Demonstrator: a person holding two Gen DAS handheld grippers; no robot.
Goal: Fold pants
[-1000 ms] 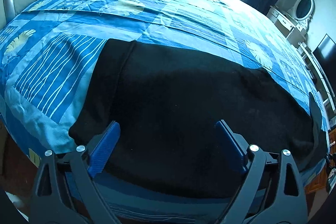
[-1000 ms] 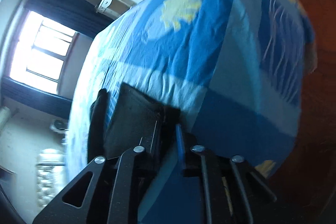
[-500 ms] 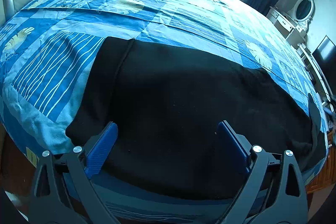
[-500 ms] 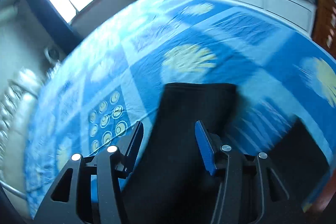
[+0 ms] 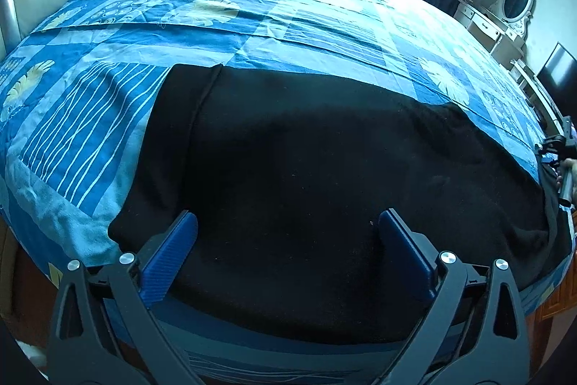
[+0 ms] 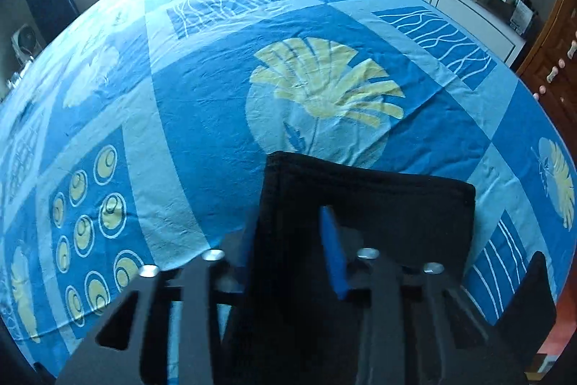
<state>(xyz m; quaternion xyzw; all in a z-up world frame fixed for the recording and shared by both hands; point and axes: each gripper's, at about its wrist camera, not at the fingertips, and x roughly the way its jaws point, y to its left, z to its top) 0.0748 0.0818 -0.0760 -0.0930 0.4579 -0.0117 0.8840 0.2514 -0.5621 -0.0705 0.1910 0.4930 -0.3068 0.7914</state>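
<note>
black pants (image 5: 324,147) flat on bedspread (image 5: 252,9), left gripper (image 5: 286,233) open (above waistband)

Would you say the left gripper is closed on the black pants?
No, the left gripper is wide open above the black pants.

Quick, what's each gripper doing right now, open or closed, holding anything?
Left gripper: open, holding nothing, over the pants.
Right gripper: closed on the pants' end.

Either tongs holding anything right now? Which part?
Right tongs straddle the black pants near the hem end; whether they are clamped, the view does not show. Left tongs are open over the pants, holding nothing.
</note>
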